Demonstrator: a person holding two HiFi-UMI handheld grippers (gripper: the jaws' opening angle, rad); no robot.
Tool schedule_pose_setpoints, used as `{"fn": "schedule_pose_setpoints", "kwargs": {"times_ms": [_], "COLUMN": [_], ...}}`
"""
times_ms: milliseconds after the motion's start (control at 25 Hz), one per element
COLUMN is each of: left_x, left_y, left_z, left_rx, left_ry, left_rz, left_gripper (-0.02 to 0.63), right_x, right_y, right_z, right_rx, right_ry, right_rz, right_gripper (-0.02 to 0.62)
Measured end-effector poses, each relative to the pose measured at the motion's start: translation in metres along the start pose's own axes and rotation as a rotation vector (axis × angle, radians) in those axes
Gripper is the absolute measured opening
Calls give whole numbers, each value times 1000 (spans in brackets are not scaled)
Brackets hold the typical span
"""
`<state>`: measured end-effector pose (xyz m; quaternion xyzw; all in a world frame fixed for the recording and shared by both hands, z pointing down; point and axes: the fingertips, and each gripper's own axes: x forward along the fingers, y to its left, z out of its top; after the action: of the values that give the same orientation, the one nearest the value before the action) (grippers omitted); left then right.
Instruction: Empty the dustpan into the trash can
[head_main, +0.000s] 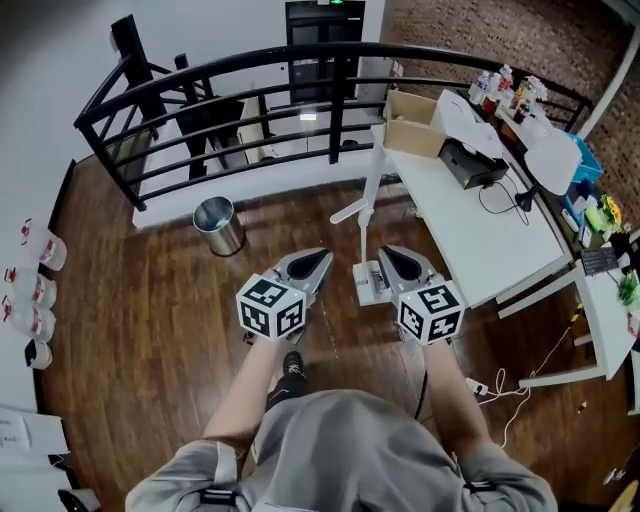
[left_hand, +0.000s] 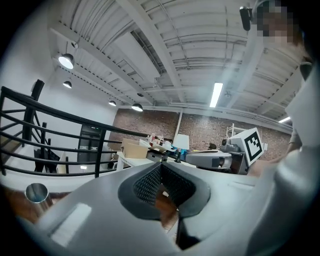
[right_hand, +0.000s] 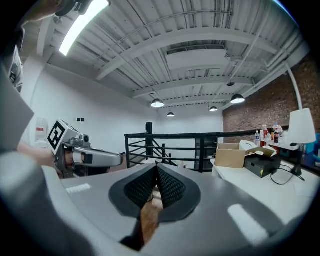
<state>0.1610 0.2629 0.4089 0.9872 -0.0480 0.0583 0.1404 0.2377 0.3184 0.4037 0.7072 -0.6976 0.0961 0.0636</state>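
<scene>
Grey left gripper (head_main: 320, 256) clenched shut, empty, grey right gripper (head_main: 386, 252) likewise clenched on nothing, white long-handled dustpan (head_main: 368, 283) standing just ahead between them, shiny cylindrical metal trash can (head_main: 218, 225) farther ahead-left of left gripper

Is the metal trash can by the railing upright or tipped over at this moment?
Upright: the trash can stands on its base on the wood floor, round open mouth facing up, near the railing.
</scene>
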Motion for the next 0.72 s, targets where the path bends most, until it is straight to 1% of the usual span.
{"fn": "schedule_pose_setpoints", "kwargs": {"times_ms": [200, 360, 440, 560, 720], "left_x": [26, 47, 60, 79, 96], "left_y": [58, 95, 106, 113, 115], "left_z": [17, 20, 16, 12, 2], "left_rx": [26, 38, 30, 14, 8], "left_ry": [34, 67, 85, 103, 135], "left_rz": [-62, -102, -110, -111, -102], "left_gripper": [0, 0, 0, 0, 0], "right_x": [62, 99, 109, 120, 130], "right_y": [-22, -32, -40, -58, -86], "right_z": [11, 17, 17, 6, -27], "right_rx": [7, -13, -13, -4, 11], "right_ry": [16, 30, 39, 75, 141], "right_rz": [-100, -150, -165, -165, -169], "right_gripper": [0, 0, 0, 0, 0]}}
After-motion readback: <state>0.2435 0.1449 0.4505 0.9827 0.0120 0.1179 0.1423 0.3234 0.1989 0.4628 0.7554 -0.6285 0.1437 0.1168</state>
